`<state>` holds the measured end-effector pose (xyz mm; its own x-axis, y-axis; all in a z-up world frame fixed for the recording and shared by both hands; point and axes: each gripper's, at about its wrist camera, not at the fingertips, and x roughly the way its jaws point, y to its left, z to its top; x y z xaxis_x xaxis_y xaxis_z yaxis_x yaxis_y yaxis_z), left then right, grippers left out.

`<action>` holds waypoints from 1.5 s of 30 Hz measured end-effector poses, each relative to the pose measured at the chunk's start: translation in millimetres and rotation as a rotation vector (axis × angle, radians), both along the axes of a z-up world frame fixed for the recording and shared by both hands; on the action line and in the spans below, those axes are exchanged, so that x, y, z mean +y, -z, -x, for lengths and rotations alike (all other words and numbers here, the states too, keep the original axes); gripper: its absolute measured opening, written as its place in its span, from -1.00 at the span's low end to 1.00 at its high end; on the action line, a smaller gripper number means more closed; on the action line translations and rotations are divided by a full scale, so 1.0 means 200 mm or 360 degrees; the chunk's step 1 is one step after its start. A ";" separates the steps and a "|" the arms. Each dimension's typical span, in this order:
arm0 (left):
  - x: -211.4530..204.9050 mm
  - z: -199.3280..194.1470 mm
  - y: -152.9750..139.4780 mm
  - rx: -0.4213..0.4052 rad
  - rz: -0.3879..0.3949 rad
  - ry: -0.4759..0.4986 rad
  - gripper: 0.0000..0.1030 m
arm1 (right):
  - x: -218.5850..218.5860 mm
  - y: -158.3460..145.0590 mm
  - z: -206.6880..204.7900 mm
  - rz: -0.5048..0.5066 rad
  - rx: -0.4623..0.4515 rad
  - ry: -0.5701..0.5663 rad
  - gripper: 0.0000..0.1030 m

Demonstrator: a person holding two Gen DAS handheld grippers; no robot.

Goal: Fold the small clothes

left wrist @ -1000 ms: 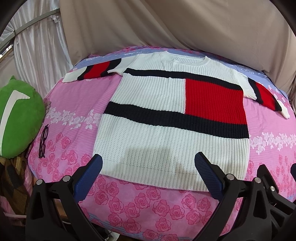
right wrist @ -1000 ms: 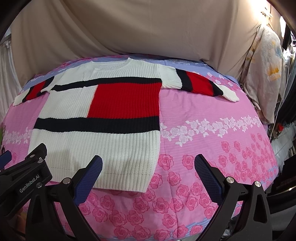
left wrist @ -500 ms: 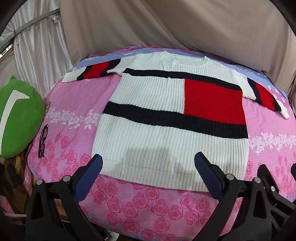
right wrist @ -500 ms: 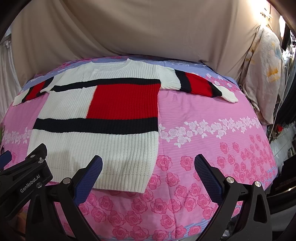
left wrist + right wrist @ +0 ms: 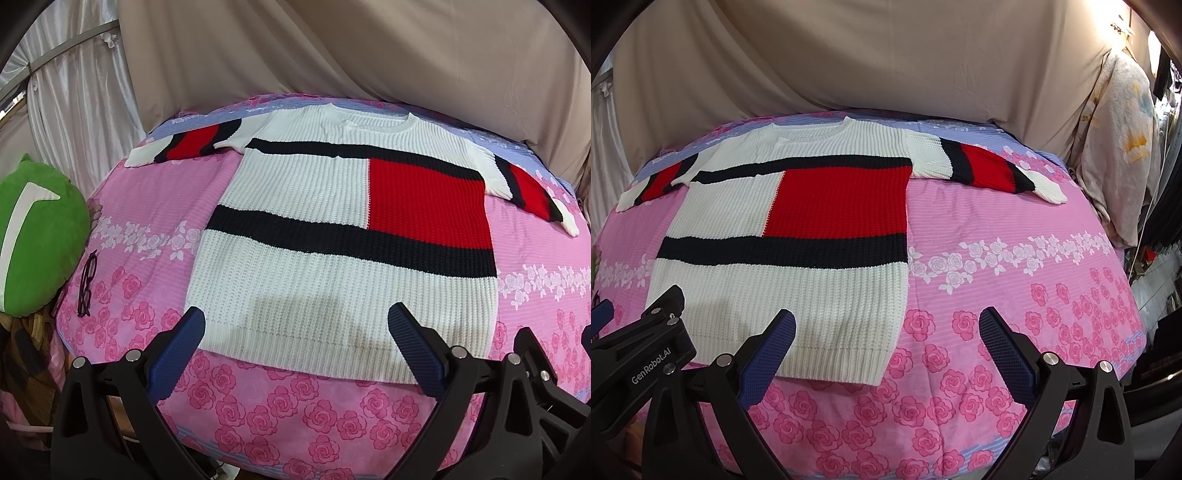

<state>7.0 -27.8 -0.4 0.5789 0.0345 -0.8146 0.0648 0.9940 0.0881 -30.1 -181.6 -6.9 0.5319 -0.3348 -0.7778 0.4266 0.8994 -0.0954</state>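
A white knit sweater point(image 5: 317, 258) with black bands and a red block lies flat, front up, on the pink rose-print bed point(image 5: 155, 206), both sleeves spread out. It also shows in the right wrist view point(image 5: 798, 258). My left gripper point(image 5: 295, 350) is open and empty, hovering just before the sweater's bottom hem. My right gripper point(image 5: 886, 350) is open and empty, near the hem's right corner. The left gripper's body point(image 5: 639, 354) shows at the left of the right wrist view.
A green plush cushion point(image 5: 37, 236) and a pair of black glasses point(image 5: 86, 284) lie at the bed's left edge. A beige curtain point(image 5: 369, 55) hangs behind the bed. A pale floral cloth point(image 5: 1115, 147) hangs at the right.
Both grippers have shifted slightly; the sweater sits a little lower and closer in both views. Jaws stay open and the sweater has not moved.
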 end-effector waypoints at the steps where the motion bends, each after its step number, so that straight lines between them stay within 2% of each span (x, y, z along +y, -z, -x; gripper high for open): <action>1: 0.00 0.00 0.00 0.0000 0.0000 0.0000 0.88 | 0.00 0.00 0.00 0.0000 -0.0001 0.0000 0.90; 28: 0.00 -0.01 0.02 0.0016 0.0001 0.0001 0.88 | 0.00 0.01 -0.02 0.0003 0.0026 0.0008 0.90; 32: 0.03 -0.04 0.06 0.0110 0.0100 0.0003 0.89 | -0.02 0.05 -0.01 -0.0062 0.0035 -0.0008 0.90; 36: 0.10 -0.10 0.07 0.0184 0.0237 -0.0066 0.91 | -0.17 0.10 -0.04 -0.0275 0.0002 -0.0028 0.90; 39: 0.14 -0.16 0.08 0.0221 0.0316 -0.0125 0.91 | -0.41 0.13 -0.07 -0.0478 -0.0087 0.0019 0.90; 41: 0.16 -0.20 0.07 0.0199 0.0326 -0.0174 0.91 | -0.65 0.14 -0.09 -0.0576 -0.0176 0.0082 0.90; 45: 0.13 -0.29 0.06 0.0137 0.0239 -0.0227 0.91 | -1.15 0.15 -0.18 -0.0667 -0.0353 0.0276 0.90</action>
<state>65.7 -2.3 -13.2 0.5048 -0.0147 -0.8631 -0.0762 0.9952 -0.0616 5.2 -411.8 -36.0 0.6639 -0.1157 -0.7388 0.5419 0.7552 0.3687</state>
